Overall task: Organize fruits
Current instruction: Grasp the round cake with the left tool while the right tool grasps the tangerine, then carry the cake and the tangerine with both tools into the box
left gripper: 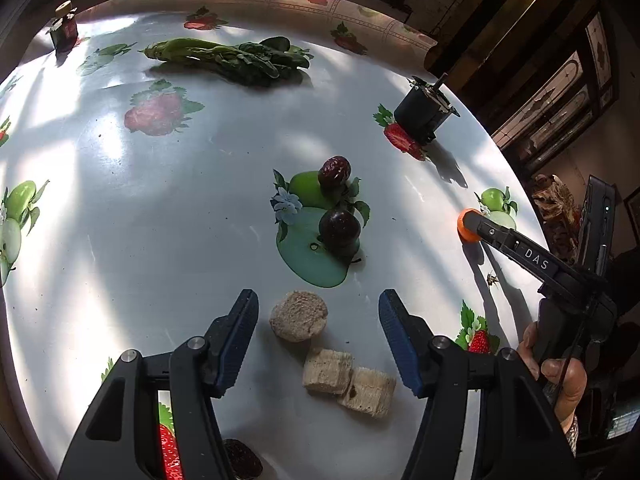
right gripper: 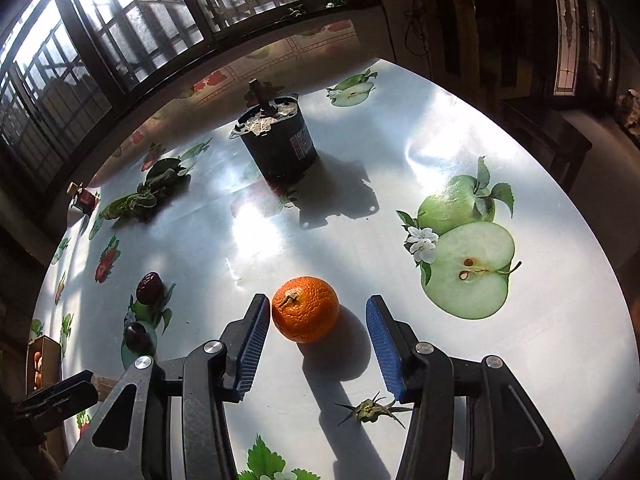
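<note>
An orange tangerine (right gripper: 305, 309) sits on the table between my right gripper's (right gripper: 316, 320) open blue pads, close to the left pad; it also shows in the left wrist view (left gripper: 466, 229), partly behind a right finger. A red date (left gripper: 334, 172) and a dark plum (left gripper: 339, 229) lie mid-table, seen too in the right wrist view as the date (right gripper: 149, 287) and plum (right gripper: 137, 336). My left gripper (left gripper: 318, 316) is open and empty, with a round brown cake (left gripper: 298, 315) between its fingertips.
Two pale cake blocks (left gripper: 349, 380) lie near the left gripper. A bunch of leafy greens (left gripper: 234, 60), a small jar (left gripper: 65, 29) and a black motor (left gripper: 425, 112) stand farther back. A dried green calyx (right gripper: 370, 409) lies by the right gripper. The table edge curves at right.
</note>
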Demonstrator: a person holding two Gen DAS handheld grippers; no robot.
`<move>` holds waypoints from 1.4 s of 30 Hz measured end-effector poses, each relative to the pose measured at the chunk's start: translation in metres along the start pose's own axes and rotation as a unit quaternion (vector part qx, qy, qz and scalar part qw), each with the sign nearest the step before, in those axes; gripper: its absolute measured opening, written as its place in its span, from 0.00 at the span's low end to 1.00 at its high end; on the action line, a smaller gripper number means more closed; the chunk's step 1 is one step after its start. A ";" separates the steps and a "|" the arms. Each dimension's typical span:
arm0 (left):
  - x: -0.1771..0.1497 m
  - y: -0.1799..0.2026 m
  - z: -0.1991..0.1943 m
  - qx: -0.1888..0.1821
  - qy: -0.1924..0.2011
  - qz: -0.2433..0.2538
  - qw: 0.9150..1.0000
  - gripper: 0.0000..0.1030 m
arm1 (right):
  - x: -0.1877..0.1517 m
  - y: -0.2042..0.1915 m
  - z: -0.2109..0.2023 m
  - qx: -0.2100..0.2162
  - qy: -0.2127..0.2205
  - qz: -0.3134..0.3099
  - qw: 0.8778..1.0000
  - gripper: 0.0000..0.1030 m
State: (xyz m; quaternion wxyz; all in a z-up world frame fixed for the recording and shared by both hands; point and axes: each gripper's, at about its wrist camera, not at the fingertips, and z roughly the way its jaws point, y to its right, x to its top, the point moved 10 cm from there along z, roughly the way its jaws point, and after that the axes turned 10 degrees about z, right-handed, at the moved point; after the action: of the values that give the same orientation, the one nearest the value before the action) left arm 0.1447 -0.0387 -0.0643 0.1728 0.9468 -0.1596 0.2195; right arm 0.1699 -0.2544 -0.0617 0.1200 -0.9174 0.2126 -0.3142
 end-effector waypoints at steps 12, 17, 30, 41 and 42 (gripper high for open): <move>-0.005 -0.002 0.003 0.054 0.018 0.037 0.998 0.27 | -0.003 -0.008 0.007 -0.025 0.013 -0.032 0.999 0.37; -0.009 0.000 -0.011 0.053 0.031 0.034 0.998 0.26 | -0.004 -0.005 0.002 0.011 0.006 0.000 1.000 0.36; -0.059 -0.084 -0.153 0.043 0.121 -0.070 0.989 0.27 | -0.029 -0.057 -0.047 0.106 0.006 -0.008 0.994 0.36; -0.150 -0.259 -0.244 0.172 0.127 -0.176 0.961 0.27 | -0.134 -0.237 -0.114 0.204 -0.044 -0.146 0.967 0.37; -0.156 -0.271 -0.244 0.173 0.121 -0.184 0.960 0.27 | -0.149 -0.255 -0.115 0.213 -0.055 -0.160 0.962 0.37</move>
State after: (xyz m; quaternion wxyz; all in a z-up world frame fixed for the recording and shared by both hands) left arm 0.0258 0.3346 -0.0014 0.0620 0.9416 0.0801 0.3213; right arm 0.0717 0.0301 0.0396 0.2723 -0.9086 -0.0158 -0.3165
